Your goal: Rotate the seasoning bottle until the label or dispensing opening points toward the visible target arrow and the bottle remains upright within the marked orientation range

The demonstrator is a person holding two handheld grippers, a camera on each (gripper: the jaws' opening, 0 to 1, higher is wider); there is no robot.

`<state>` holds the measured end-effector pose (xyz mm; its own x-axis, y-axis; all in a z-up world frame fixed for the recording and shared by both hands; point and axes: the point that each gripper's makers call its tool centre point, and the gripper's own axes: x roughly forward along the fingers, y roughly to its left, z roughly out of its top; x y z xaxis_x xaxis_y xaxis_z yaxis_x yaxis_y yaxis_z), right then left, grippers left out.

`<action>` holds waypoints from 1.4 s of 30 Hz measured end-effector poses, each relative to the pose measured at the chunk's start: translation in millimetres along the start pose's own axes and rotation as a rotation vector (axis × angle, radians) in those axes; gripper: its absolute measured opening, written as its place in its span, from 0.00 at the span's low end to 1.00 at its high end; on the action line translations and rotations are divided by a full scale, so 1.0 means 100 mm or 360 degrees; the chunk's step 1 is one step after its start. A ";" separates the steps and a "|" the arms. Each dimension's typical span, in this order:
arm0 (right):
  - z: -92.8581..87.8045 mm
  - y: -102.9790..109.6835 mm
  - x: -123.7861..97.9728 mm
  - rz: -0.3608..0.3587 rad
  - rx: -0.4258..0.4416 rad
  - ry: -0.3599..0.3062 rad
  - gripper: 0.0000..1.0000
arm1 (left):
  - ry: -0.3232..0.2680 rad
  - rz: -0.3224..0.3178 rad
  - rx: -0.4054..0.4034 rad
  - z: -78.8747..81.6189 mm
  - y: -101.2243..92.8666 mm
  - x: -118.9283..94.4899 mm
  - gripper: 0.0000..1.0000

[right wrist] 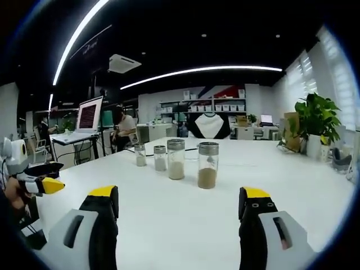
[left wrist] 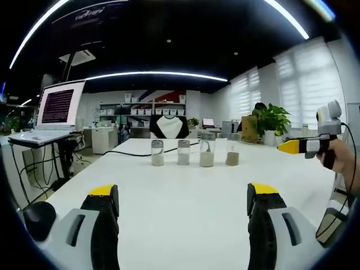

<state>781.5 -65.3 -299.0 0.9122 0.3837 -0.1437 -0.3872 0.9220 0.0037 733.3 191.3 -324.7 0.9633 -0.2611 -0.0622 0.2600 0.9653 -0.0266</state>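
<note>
White and bare around them, the surface (left wrist: 185, 197) carries four clear glass seasoning bottles with metal lids and pale powder inside (left wrist: 207, 150), standing upright in a row near its middle, well ahead of me. My left gripper (left wrist: 183, 205) hangs low with its yellow-tipped jaws spread, holding nothing. My right gripper (right wrist: 179, 207) does likewise, nearest the bottle of brownish powder (right wrist: 207, 165); an open laptop (left wrist: 53, 115) sits raised at the left.

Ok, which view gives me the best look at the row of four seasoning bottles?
The right gripper view: the four bottles stand nearer and larger there, in a receding line, the nearest bottle plainly showing its metal cap and brownish contents. The left gripper view shows the same row farther off and smaller, side by side. No label shows in either.
</note>
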 end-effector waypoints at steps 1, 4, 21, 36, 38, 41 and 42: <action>0.01 0.01 0.02 0.0004 -0.0006 0.0001 0.90 | -0.0001 -0.0001 0.0000 0.00 0.00 0.00 1.00; 0.03 0.07 0.11 0.0041 -0.0062 0.0024 0.90 | -0.0003 -0.0002 -0.0006 0.01 0.00 0.00 1.00; 0.04 0.17 0.45 0.0107 -0.0183 0.0067 0.90 | 0.0002 0.0029 -0.0020 -0.02 0.07 0.00 1.00; 0.14 0.10 0.81 0.0118 -0.0154 0.0042 0.88 | 0.0009 0.0018 -0.0064 -0.03 0.05 -0.01 1.00; 0.14 0.08 0.87 0.0128 -0.0133 0.0035 0.87 | 0.0008 0.0008 -0.0064 -0.03 0.03 -0.01 1.00; 0.15 0.06 0.93 0.0135 -0.0106 0.0011 0.83 | 0.0010 0.0005 -0.0068 -0.03 0.02 0.00 1.00; 0.15 0.06 0.95 0.0138 -0.0083 0.0010 0.83 | 0.0011 0.0004 -0.0070 -0.03 0.02 0.00 1.00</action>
<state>867.4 -22.6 -297.7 0.8741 0.4616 -0.1516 -0.4714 0.8812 -0.0349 733.3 193.1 -328.0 0.9635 -0.2588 -0.0690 0.2541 0.9646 -0.0700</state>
